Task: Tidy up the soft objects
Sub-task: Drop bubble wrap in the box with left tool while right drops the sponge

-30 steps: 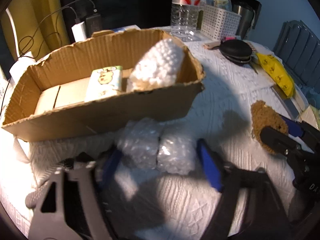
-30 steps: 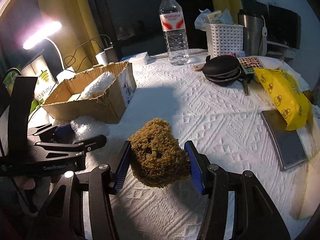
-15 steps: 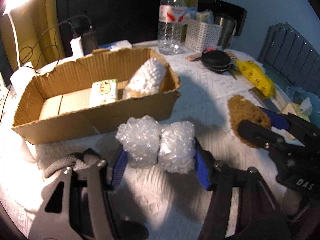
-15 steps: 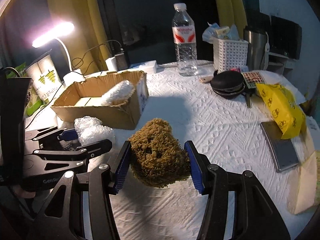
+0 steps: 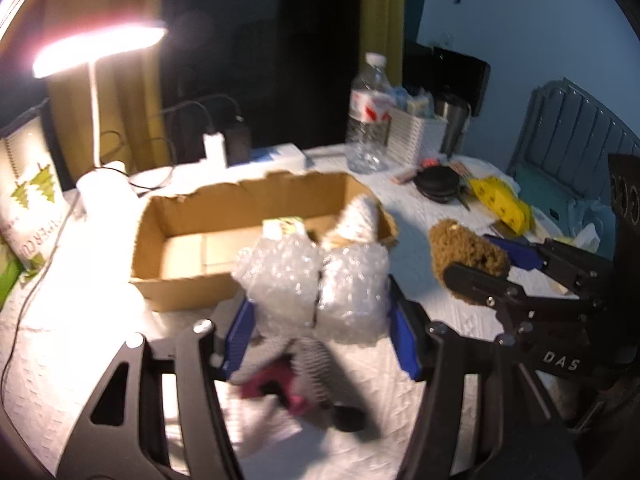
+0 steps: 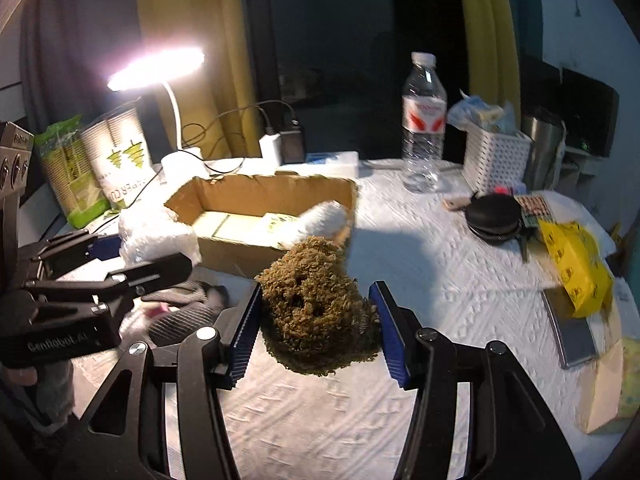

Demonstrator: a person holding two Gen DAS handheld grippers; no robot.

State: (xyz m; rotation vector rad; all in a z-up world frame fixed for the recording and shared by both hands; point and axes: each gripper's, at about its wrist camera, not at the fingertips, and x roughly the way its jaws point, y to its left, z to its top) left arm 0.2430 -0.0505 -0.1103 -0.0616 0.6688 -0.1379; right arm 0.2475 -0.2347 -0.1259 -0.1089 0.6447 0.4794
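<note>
**Bubble wrap and brown sponge held above a white worktop**

Clear bubble wrap, bunched into a two-lobed bundle (image 5: 314,280), sits clamped between the blue pads of the left tongs (image 5: 320,330). The bundle is lifted off the worktop (image 5: 420,224), which is covered in a white embossed cloth, and hangs in front of the near wall of an open brown cardboard box (image 5: 248,216).

To the right, the right tongs (image 6: 316,330) are closed on a shaggy brown sponge-like lump (image 6: 316,308), also raised clear of the cloth. From the left wrist view this lump (image 5: 466,254) appears beside the box's right end.

Inside the box, a white knobbly foam roll (image 5: 360,220) leans against the right end, and a small pale packet with yellow-green print (image 5: 284,226) lies next to it. The rest of the box floor is bare cardboard.

Below the left tongs, a grey ribbed fabric item with a pink patch (image 5: 288,380) lies on the cloth; it is blurred, so its kind cannot be told.

Further back stand a lit white desk lamp (image 6: 156,64), a clear plastic water bottle with a red label (image 6: 423,120) and a white perforated basket (image 6: 494,158). A round black zip case (image 6: 496,216) and a yellow printed bag (image 6: 574,262) lie on the right side of the cloth.
</note>
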